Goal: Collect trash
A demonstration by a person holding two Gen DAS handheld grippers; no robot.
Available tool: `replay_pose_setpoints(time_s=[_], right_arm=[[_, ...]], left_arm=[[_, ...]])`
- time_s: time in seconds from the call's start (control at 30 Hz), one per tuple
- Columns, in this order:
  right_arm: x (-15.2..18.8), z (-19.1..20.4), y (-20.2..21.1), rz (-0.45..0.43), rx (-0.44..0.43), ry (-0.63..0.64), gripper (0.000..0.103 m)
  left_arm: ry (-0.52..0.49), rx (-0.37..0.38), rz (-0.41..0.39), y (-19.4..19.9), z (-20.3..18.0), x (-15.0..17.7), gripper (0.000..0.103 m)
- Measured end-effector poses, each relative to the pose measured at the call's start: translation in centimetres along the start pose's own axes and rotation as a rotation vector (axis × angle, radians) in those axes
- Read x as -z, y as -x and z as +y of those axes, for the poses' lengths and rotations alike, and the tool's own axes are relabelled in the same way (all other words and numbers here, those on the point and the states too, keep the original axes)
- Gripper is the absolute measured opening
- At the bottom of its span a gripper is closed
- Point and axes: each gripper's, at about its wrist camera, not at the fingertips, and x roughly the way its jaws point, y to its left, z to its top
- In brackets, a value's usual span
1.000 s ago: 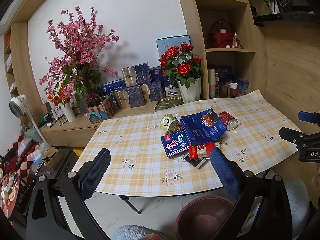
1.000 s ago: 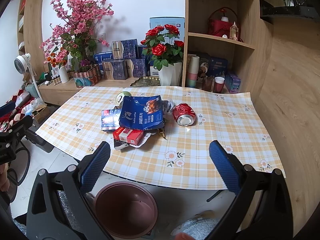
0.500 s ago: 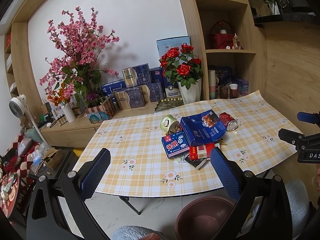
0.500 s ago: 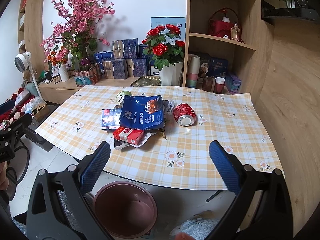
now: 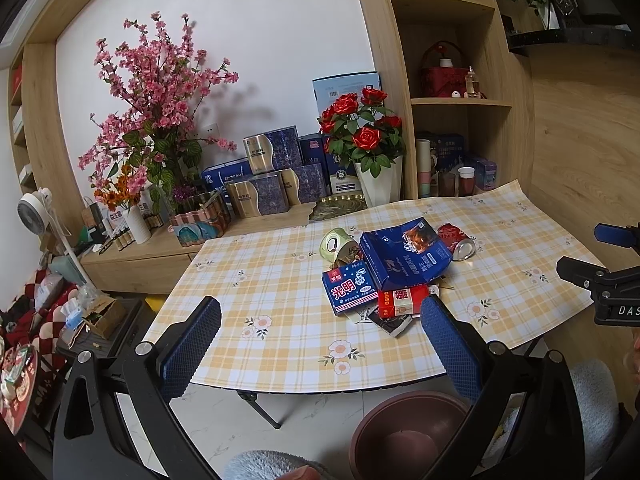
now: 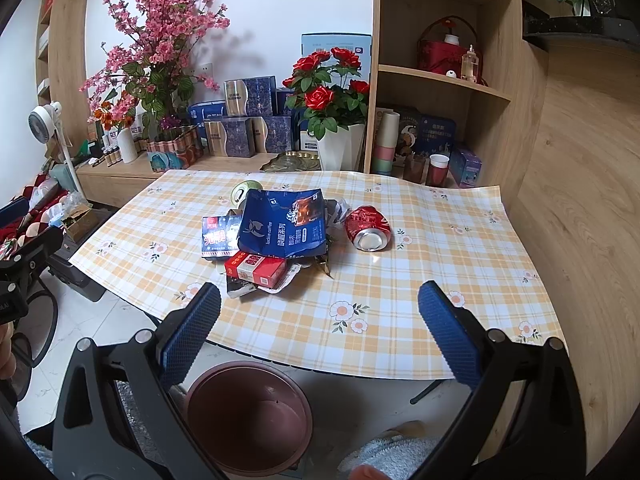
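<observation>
Right wrist view: nothing binned yet.
Trash pile (image 6: 276, 236) and can (image 6: 368, 228) on worktop (image 6: 440, 272), bin (image 6: 248, 412) empty; both hand-held grippers (image 6: 318, 340) (image 5: 320, 350) agape, holding nothing.

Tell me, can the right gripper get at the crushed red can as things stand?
Probably yes. The right gripper is open and empty, and the red can lies apart from the pile on bare tablecloth, with nothing between them.

The blue coffee bag (image 6: 282, 224) covers most of the junk pile; the brown bin (image 5: 404, 436) gets clipped at the bottom edge.
</observation>
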Motion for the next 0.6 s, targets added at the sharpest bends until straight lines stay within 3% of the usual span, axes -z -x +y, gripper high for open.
replay_pose_setpoints(time_s=[0.6], right_arm=[[1.0, -0.3, -1.3, 0.030, -0.001, -0.015, 0.097]], left_arm=[[0.015, 0.014, 0.022, -1.1, 0.0, 0.6, 0.098]])
